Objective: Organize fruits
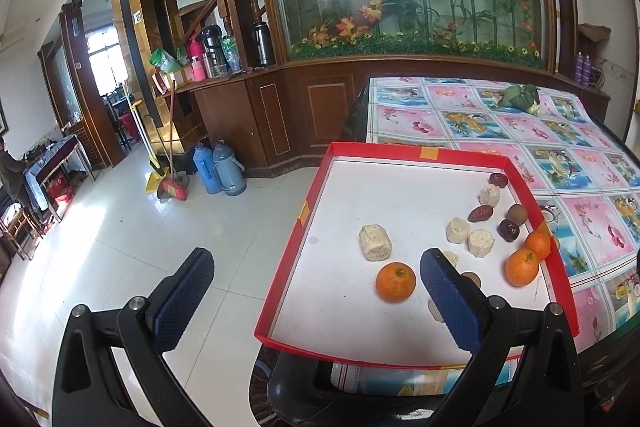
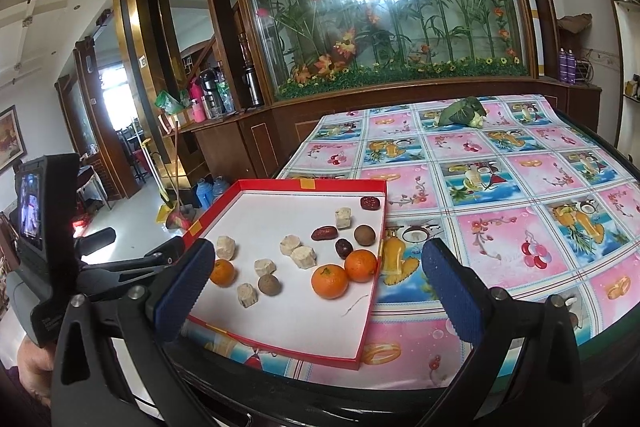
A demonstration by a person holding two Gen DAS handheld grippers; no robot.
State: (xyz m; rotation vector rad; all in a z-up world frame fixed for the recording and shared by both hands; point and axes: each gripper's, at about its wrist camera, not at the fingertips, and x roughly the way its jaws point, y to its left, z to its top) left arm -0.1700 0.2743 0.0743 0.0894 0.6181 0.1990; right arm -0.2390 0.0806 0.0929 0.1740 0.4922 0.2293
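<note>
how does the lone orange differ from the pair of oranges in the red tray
The lone orange sits by itself toward the tray's left side, touching nothing; the pair of oranges sit against each other beside the right wall of the red tray. In the right wrist view the lone one is half hidden behind a finger; the pair show fully. All look alike: round, orange.

three oranges (image 2: 329, 281), dark red dates (image 2: 324, 233) and brown round fruits (image 2: 269, 284) lay scattered in a shallow red tray (image 2: 280, 185), pale chunks (image 2: 303, 256) mixed in
</note>
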